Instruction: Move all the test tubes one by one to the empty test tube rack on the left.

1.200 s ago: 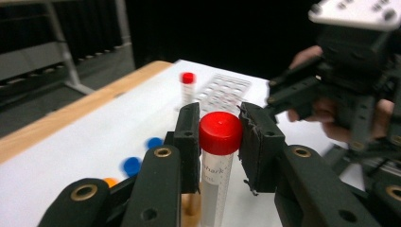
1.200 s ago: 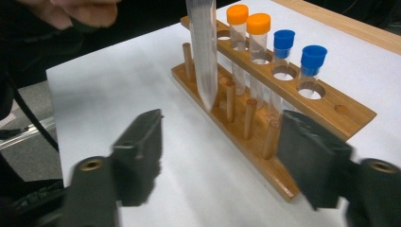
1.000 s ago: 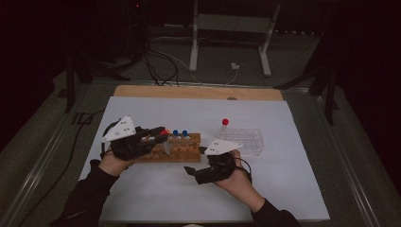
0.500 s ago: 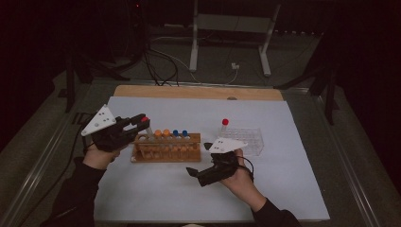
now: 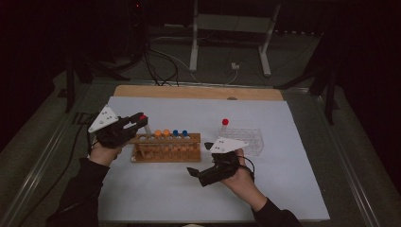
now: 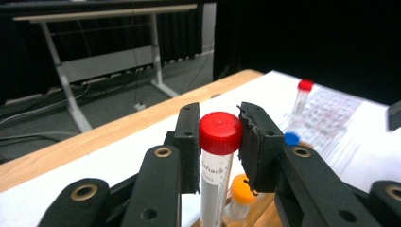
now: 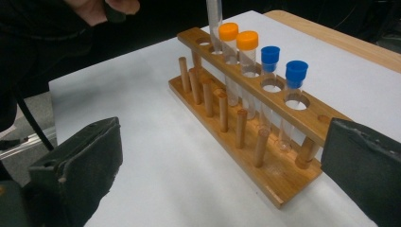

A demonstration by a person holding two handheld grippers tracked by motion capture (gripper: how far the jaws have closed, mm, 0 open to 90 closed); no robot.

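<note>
My left gripper (image 5: 137,121) (image 6: 218,142) is shut on a red-capped tube (image 5: 143,118) (image 6: 218,135) just below its cap. The tube stands upright, and its lower end (image 7: 213,21) reaches into a hole near the left end of the wooden rack (image 5: 165,152) (image 7: 283,182). Two orange-capped tubes (image 5: 162,134) (image 7: 239,38) and two blue-capped tubes (image 5: 179,133) (image 7: 283,66) stand in the rack. My right gripper (image 5: 198,160) (image 7: 222,135) hovers low in front of the rack's right end. Its jaws have just been opening and now stand wide apart with nothing between them.
A clear plastic rack (image 5: 247,140) (image 6: 331,111) sits right of the wooden one, with another red-capped tube (image 5: 225,125) (image 6: 302,97) upright at its left corner. White paper (image 5: 293,179) covers the table, and a wooden strip (image 5: 189,91) runs along its far edge.
My left gripper has carried the red-capped tube leftward from above the rack's middle to its left end. The right hand has stayed where it was.
</note>
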